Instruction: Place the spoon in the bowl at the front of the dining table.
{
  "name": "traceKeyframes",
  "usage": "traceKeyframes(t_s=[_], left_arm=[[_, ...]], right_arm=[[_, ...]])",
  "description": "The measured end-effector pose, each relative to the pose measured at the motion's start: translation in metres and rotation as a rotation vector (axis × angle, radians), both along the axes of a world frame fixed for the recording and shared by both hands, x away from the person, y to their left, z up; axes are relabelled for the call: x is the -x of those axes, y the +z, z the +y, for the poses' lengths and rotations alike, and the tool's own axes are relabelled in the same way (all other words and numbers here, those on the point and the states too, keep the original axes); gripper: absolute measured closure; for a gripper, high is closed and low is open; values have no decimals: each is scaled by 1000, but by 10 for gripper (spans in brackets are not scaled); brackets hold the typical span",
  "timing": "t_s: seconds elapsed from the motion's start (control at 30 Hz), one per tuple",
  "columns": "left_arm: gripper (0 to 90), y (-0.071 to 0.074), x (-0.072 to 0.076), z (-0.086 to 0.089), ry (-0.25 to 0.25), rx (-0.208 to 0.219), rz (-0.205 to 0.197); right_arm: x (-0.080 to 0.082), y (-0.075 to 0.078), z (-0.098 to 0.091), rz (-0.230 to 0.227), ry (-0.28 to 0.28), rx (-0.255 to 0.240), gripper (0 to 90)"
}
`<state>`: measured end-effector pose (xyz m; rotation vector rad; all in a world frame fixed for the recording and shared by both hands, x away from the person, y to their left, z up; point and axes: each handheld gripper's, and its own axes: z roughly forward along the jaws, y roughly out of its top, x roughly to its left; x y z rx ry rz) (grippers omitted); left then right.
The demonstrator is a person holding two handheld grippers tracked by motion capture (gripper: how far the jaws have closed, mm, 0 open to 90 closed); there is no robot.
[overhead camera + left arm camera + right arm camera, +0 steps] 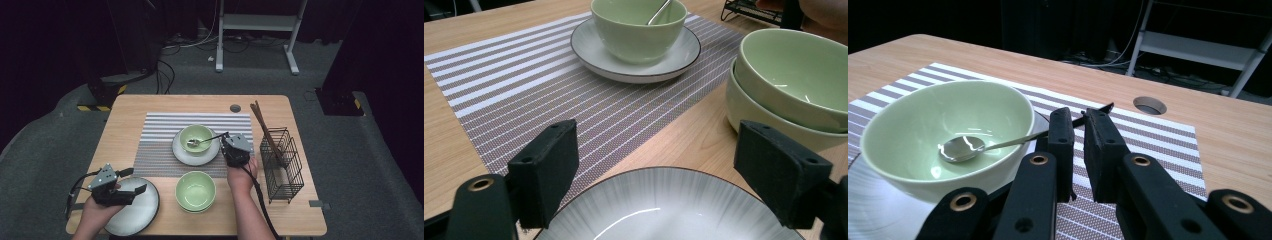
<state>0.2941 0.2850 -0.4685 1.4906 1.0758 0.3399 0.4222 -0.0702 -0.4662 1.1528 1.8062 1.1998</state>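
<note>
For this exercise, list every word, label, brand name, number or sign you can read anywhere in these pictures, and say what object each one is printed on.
There is no readable text in any view.
The green bowl, spoon, grey plate, stacked bowls, striped placemat, wire rack and table bear no words, brands or numbers.
The yellow-and-black stripes on the floor are hazard markings, not lettering.
</note>
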Motion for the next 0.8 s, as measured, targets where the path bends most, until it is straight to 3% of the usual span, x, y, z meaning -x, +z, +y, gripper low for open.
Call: traceKeyframes(t_s=[0.33,0.57,0.8], left_arm=[[184,0,0,1,-3,1,1],[184,1,0,3,-4,1,1],[184,1,0,3,-7,-1,1]], right_arm=[[-12,1,3,-3,-13,9,814],[-23,2,2,21,-29,15,814],[-22,3,3,27,-18,16,798]])
